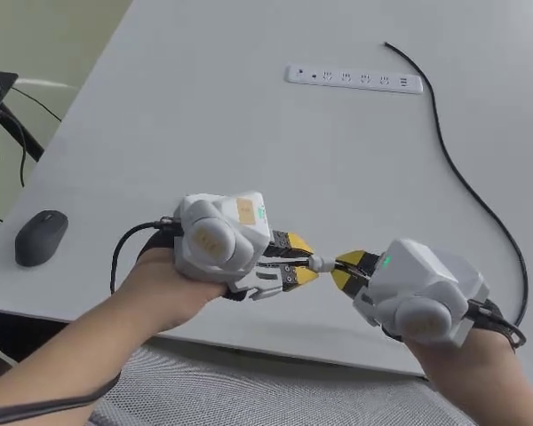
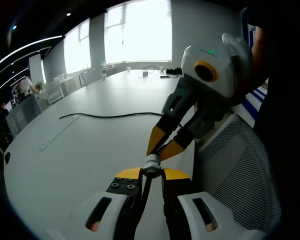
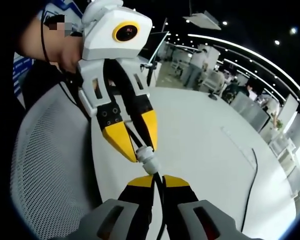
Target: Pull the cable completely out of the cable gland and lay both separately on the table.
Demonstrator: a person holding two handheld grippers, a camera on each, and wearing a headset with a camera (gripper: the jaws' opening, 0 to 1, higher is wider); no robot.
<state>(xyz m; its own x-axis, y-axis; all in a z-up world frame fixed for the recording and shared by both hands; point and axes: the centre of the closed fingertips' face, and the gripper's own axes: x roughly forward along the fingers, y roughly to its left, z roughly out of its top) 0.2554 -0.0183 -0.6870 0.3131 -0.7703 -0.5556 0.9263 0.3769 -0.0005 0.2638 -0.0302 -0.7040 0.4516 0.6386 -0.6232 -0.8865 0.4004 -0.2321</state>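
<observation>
Head view bright, even; soft shadow nr table point(image 1: 249, 124) near edge. Gripper views: fisheye warp at edges, windows point(image 2: 140, 30) blown out.

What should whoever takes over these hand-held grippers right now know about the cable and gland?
Left hand-held gripper: shut, with the black cable running between its jaws.
Right hand-held gripper: shut, cable between its jaws too, tips facing the left one's.
Cable gland: white, held in the air between the two pairs of tips, above the table near its front edge. I cannot tell which gripper pinches the gland itself.
Done: both sides gripped.
Left: cable not yet out of the gland; pull it free, then lay both down separately.
</observation>
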